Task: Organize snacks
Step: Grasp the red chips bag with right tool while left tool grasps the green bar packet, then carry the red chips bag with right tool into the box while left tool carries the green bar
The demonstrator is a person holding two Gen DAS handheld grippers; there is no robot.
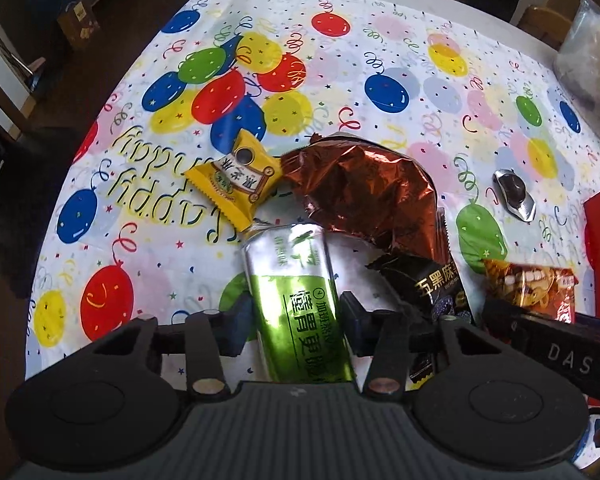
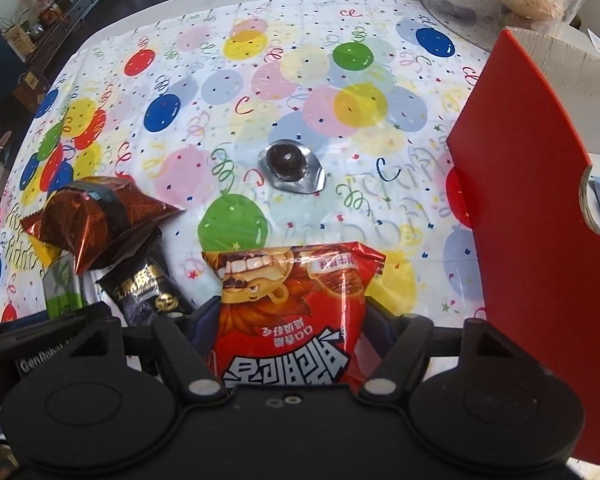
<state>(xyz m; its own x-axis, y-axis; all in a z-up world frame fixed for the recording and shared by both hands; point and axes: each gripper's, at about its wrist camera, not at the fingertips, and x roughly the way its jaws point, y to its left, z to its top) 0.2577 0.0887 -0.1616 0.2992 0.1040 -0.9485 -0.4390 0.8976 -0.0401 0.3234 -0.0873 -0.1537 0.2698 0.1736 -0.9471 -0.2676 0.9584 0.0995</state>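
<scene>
Six snacks are counted on the balloon-print worktop [image 1: 380, 52]. One green packet [image 1: 296, 304] is pinched between the pads of the left tool [image 1: 294, 316]. One red packet [image 2: 296, 312] is clamped by the right tool [image 2: 290, 330]. At its 10 o'clock one copper bag [image 2: 96, 216] overlaps one black packet [image 2: 148, 284]. One foil-wrapped chocolate [image 2: 292, 166] lies at 12 o'clock, one yellow packet [image 1: 236, 180] at the left tool's 11. One red box [image 2: 540, 208] stands at 3 o'clock.

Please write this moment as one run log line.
left claw: closed on green packet | right claw: closed on red packet | red box: at right
</scene>
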